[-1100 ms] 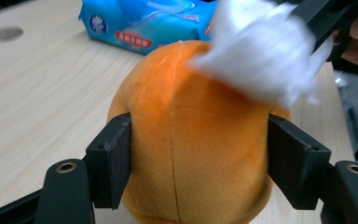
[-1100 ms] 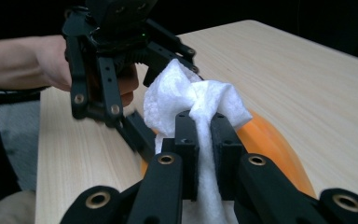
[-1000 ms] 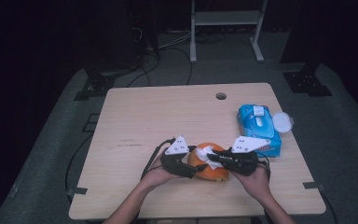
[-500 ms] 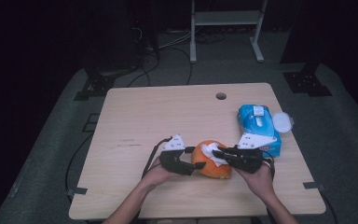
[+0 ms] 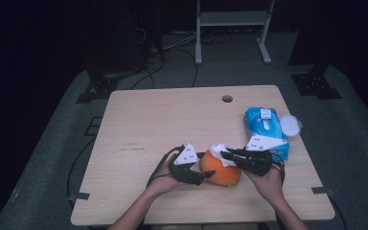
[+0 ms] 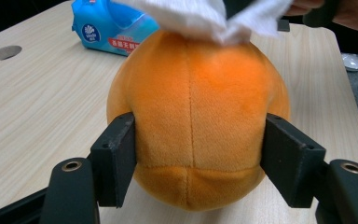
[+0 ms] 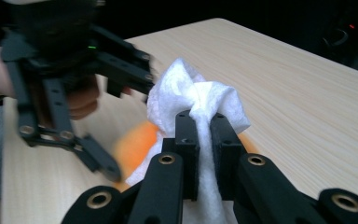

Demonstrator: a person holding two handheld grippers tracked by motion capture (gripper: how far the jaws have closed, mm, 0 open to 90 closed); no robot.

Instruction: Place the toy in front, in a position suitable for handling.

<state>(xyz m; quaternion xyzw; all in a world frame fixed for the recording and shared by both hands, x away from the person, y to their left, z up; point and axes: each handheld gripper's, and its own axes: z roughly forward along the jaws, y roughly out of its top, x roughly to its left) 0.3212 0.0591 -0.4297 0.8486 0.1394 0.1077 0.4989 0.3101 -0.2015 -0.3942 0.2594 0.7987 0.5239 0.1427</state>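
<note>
An orange plush ball (image 5: 220, 170) rests on the wooden table (image 5: 172, 124) near its front edge. My left gripper (image 5: 202, 176) reaches it from the left. Its jaws have just been closing, and the black pads (image 6: 116, 158) now press into both sides of the ball (image 6: 196, 116). My right gripper (image 5: 225, 154) comes in from the right and is shut on a crumpled white tissue (image 7: 186, 88). The tissue (image 5: 216, 151) lies against the top of the ball (image 6: 191, 14).
A blue pack of wipes (image 5: 263, 127) lies at the right side of the table, with a round clear lid (image 5: 290, 125) beside it at the edge. A cable hole (image 5: 227, 98) sits near the far edge. Dark floor surrounds the table.
The left gripper's jaws have closed in onto the sides of the orange ball. The right gripper has stayed shut on the tissue and hardly shifted.
</note>
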